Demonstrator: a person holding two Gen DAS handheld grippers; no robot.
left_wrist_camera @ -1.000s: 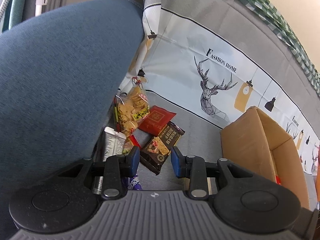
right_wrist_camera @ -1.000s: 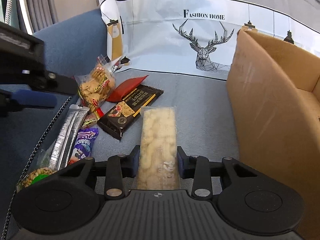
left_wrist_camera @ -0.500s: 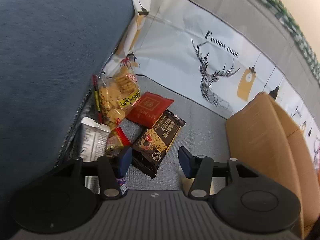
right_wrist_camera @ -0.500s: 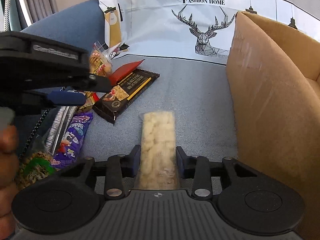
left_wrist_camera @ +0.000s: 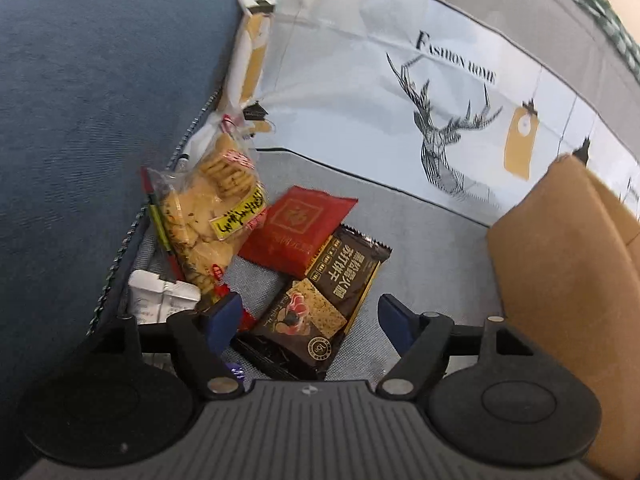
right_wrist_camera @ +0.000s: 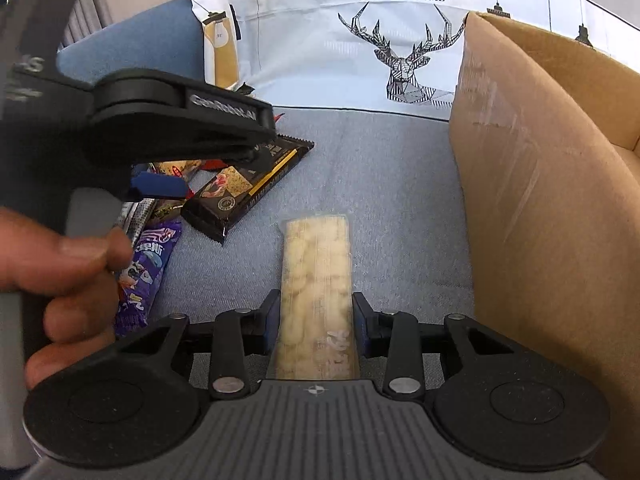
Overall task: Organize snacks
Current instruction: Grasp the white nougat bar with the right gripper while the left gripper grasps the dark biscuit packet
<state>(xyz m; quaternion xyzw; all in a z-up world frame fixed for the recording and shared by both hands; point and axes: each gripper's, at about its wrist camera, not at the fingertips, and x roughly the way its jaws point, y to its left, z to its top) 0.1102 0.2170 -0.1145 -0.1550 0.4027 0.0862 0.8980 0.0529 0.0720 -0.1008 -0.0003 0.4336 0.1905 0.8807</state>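
Note:
My left gripper (left_wrist_camera: 309, 316) hovers over a dark brown cracker packet (left_wrist_camera: 320, 300) on the grey seat, and its jaws are opening. The packet lies between and below the blue pads, which do not press on it. A red packet (left_wrist_camera: 298, 228) and a clear bag of biscuits (left_wrist_camera: 212, 216) lie just beyond it. My right gripper (right_wrist_camera: 316, 308) is shut on a long pale snack bar in clear wrap (right_wrist_camera: 316, 264), held above the seat beside the cardboard box (right_wrist_camera: 540, 160). In the right wrist view a hand (right_wrist_camera: 60, 264) holds the left gripper.
The blue sofa arm (left_wrist_camera: 80, 120) rises close on the left. A silver-white packet (left_wrist_camera: 160, 300) and a purple packet (right_wrist_camera: 148, 264) lie along its foot. A deer-print cover (left_wrist_camera: 440, 120) hangs over the backrest. The open box (left_wrist_camera: 560, 272) stands on the right.
My left gripper has come down and closer to the snack pile, and its jaws have spread wider. It and the hand now show in the right wrist view. The right gripper keeps the bar.

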